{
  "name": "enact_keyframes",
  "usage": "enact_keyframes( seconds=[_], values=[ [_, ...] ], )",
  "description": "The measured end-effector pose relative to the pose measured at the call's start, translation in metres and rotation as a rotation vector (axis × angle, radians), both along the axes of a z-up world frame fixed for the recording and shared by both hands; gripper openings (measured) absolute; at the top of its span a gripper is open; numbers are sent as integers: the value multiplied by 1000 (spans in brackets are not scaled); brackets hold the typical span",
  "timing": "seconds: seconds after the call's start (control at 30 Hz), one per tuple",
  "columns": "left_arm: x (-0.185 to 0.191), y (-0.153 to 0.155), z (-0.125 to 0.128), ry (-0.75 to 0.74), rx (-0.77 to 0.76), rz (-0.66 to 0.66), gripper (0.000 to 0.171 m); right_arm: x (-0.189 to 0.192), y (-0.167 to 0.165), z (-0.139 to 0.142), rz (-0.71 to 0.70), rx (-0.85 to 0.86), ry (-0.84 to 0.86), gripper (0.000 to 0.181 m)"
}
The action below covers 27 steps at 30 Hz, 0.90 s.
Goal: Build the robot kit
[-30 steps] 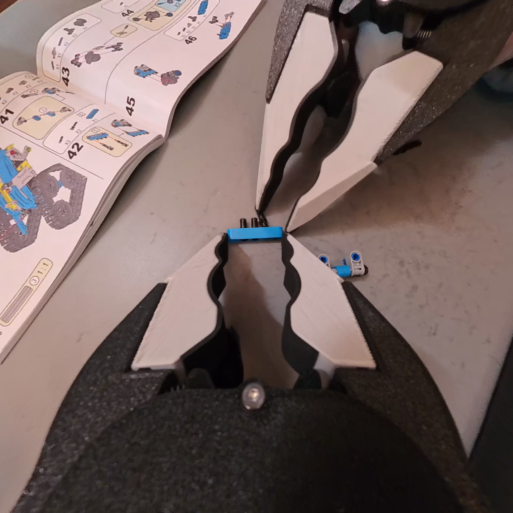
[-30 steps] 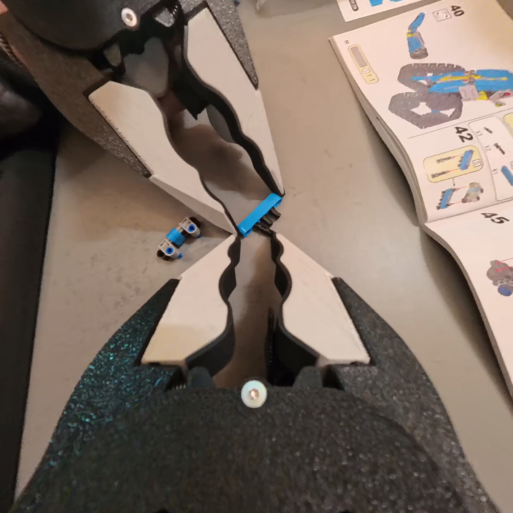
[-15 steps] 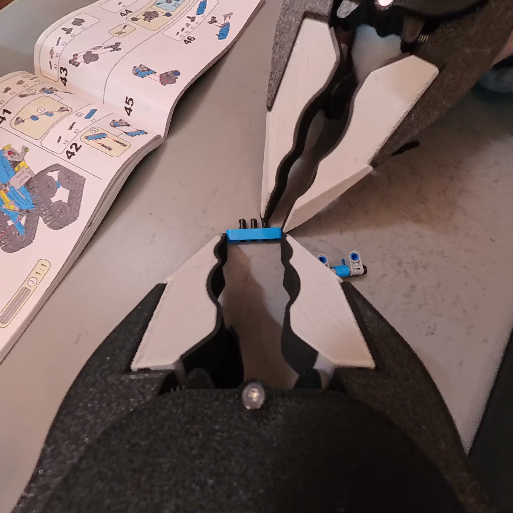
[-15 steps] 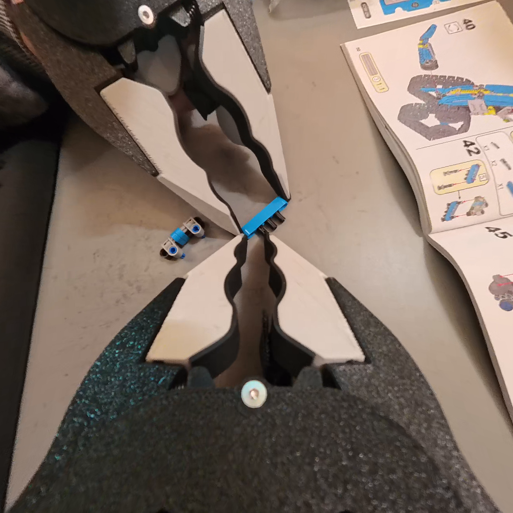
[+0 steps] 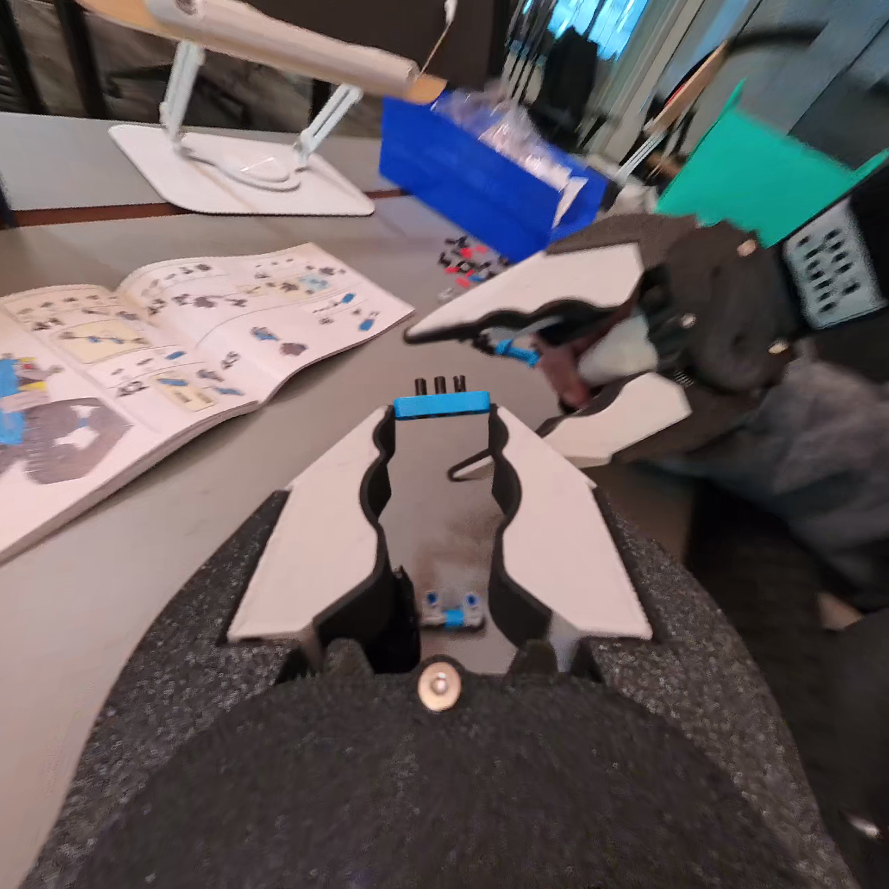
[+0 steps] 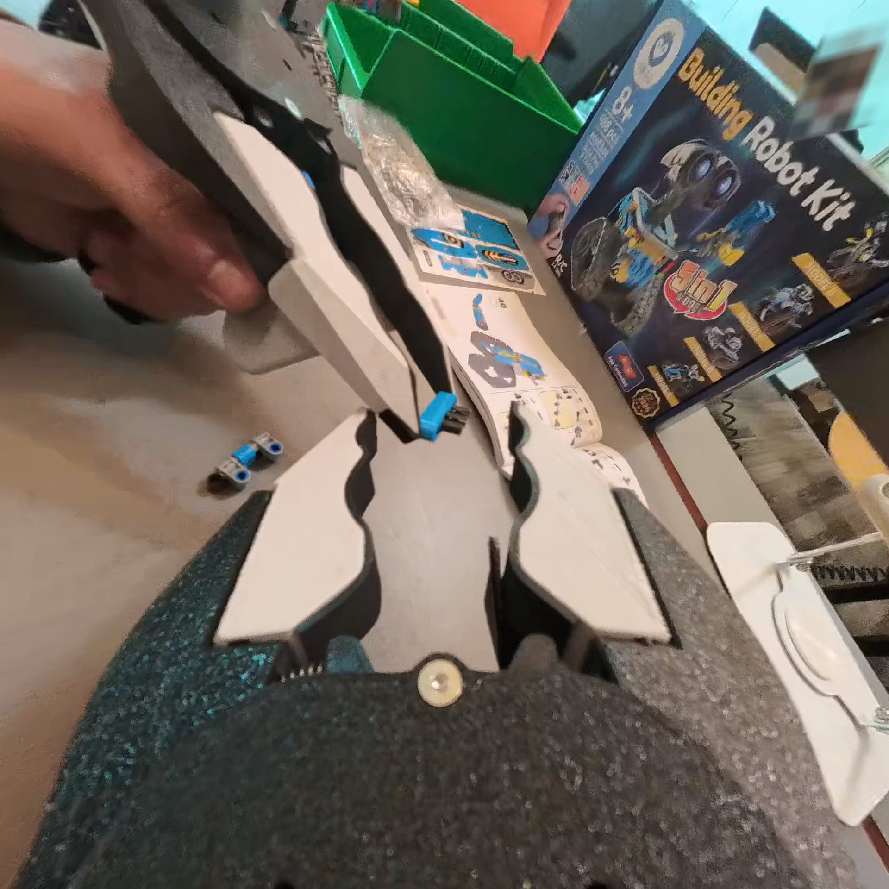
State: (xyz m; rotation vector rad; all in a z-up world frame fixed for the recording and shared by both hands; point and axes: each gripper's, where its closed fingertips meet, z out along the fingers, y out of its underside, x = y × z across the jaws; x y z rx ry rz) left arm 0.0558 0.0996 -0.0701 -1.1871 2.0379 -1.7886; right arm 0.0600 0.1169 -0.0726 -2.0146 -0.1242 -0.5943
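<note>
My left gripper (image 5: 441,409) is shut on a short blue beam (image 5: 441,403), gripped end to end at the fingertips. Three black pins (image 5: 440,385) stick out of the beam's far side. The beam is held above the grey table (image 5: 72,625). In the right wrist view the left gripper holds the beam (image 6: 435,423) just in front of my right gripper (image 6: 440,412), which is open and empty. The right gripper also shows in the left wrist view (image 5: 476,383), to the right of the beam. A small grey-and-blue piece (image 6: 247,462) lies on the table, also seen between the left fingers (image 5: 452,608).
An open instruction booklet (image 5: 192,346) lies to the left. Behind it are a white stand (image 5: 240,178), a blue box with plastic bags (image 5: 481,178) and loose small pieces (image 5: 466,264). A kit box (image 6: 721,231), green bins (image 6: 457,96) and a hand (image 6: 120,216) show in the right wrist view. My two grippers' fingertips are within a few centimetres of each other.
The right gripper has opened and drawn back from the pins. Both grippers have tilted up and lifted off the table, with the beam still in the left one.
</note>
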Motion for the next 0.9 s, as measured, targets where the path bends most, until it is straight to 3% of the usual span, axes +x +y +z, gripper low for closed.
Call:
enact_keyframes(
  seconds=[0.07, 0.13, 0.27, 0.33, 0.5, 0.63, 0.77, 0.9],
  values=[
    [-3, -6, 3, 20, -61, -11, 38, -2, 0, -3, 2, -18, 10, 50],
    [-4, -8, 2, 19, -58, -19, 39, -5, 1, -1, 12, -9, -11, 32],
    [-2, -6, 0, 28, -71, -2, 38, -3, 1, -6, -5, -67, -27, 24],
    [-3, -6, 1, 41, -102, -7, 37, -1, -1, -7, -4, -90, -95, 7],
    [-1, -4, -1, 44, -101, -9, 37, 0, 1, -10, -14, -79, -60, 9],
    [0, 3, -6, 84, -130, -17, 37, -4, -4, -16, 23, -105, -73, 27],
    [-11, -5, -5, 179, -272, -143, 38, -11, -12, -16, 102, -101, 8, 31],
    [-27, -16, 15, 279, -505, -299, 38, -26, -16, -9, 224, -41, 88, 25]
  ],
)
